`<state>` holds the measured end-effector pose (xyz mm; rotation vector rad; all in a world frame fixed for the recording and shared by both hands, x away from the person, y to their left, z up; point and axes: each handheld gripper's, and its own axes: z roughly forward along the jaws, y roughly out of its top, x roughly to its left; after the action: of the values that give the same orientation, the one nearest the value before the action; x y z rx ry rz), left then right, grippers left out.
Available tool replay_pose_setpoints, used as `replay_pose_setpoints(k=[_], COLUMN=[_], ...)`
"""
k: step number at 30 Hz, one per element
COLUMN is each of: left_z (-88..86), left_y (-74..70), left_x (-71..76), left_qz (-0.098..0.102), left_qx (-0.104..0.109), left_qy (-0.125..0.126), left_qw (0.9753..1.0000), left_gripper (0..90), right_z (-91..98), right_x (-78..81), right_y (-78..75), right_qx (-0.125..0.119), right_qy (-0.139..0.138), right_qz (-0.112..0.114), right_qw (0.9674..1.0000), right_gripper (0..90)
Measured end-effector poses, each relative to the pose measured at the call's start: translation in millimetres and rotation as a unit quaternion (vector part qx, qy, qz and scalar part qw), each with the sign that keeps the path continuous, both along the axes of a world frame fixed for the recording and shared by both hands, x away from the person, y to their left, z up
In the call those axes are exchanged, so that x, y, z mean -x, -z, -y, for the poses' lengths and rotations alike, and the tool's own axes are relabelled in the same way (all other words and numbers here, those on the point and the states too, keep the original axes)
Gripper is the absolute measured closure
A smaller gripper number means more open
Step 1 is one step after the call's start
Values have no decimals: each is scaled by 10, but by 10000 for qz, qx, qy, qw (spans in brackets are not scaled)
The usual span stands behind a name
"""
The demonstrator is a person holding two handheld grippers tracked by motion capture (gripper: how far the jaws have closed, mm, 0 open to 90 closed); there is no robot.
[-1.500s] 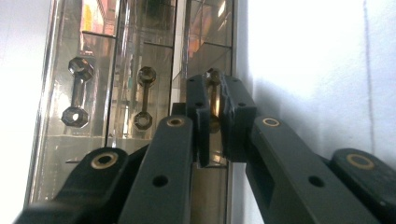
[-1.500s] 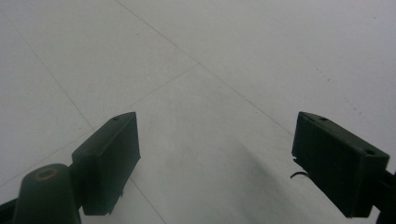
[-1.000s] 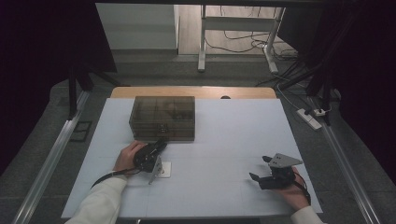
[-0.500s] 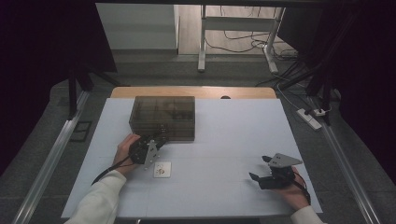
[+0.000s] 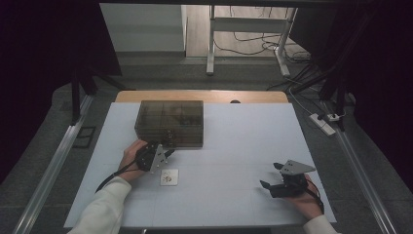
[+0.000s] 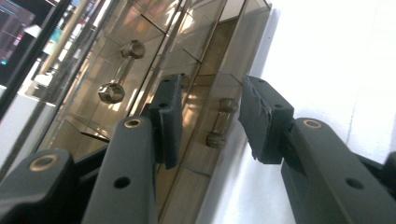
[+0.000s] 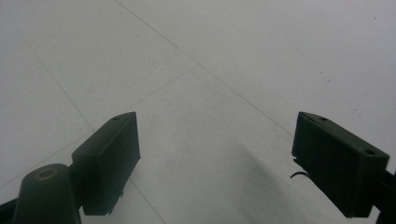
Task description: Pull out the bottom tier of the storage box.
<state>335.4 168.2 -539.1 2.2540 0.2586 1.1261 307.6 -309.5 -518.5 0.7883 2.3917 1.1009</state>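
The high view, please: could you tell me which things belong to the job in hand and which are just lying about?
In the job:
- translucent brown plastic drawer box
- left gripper, open at the box front
- small white square packet

Lying about:
- right gripper, open
- white power strip on the floor

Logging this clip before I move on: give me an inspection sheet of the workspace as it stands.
Surface: white table, bare in most parts.
Job's things: smoky clear drawer box, knobbed drawers facing the left gripper; small white tile lying flat in front.
Clutter: nothing seen.
Grippers: left gripper at the box front, jaws just been opening, nothing between them; right gripper low over the table, jaws wide, empty.
Cables: floor cables behind the table; power strip at right.
Surroundings: dark curtains, metal stand.
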Motion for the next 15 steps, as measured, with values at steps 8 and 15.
replay_pose_setpoints(k=[8,15], left_z=[-8,10], left_y=[-28,-37], left_x=[-56,-110], left_qz=[-552,-833], left_qx=[-39,-140], left_qy=[-91,-316], left_qw=[9984,9959], left_gripper=[540,500], right_z=[-3,-6], right_x=[0,-3], right_y=[0,4], right_qx=[29,9], right_qy=[1,-18], right_qz=[-2,-15], right_qw=[10000,10000], right_gripper=[146,147])
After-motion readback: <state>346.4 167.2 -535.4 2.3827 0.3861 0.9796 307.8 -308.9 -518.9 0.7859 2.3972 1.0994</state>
